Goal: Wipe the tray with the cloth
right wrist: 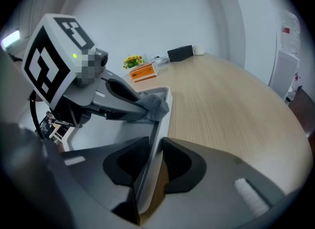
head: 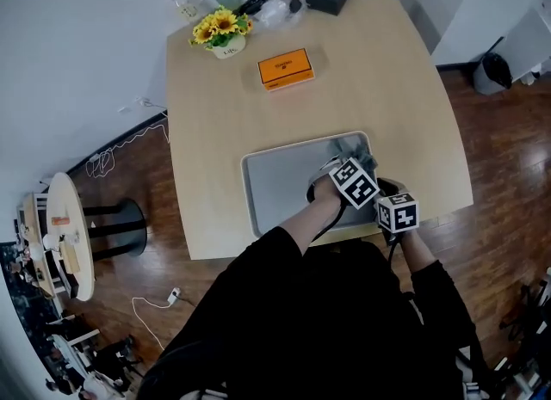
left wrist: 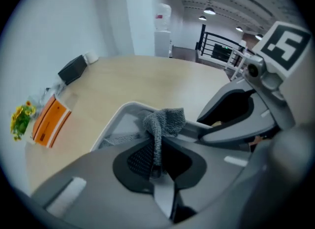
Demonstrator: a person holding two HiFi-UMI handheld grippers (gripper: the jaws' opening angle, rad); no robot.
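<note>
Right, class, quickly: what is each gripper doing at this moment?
Left gripper: closed, pinching the grey woven cloth.
Right gripper: closed on the rim of the pale grey rectangular tray.

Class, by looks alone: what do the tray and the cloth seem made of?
The tray looks like smooth matte grey plastic or coated metal: even surface, rounded raised rim. The cloth looks like grey knitted fabric: visible weave, limp folds.
</note>
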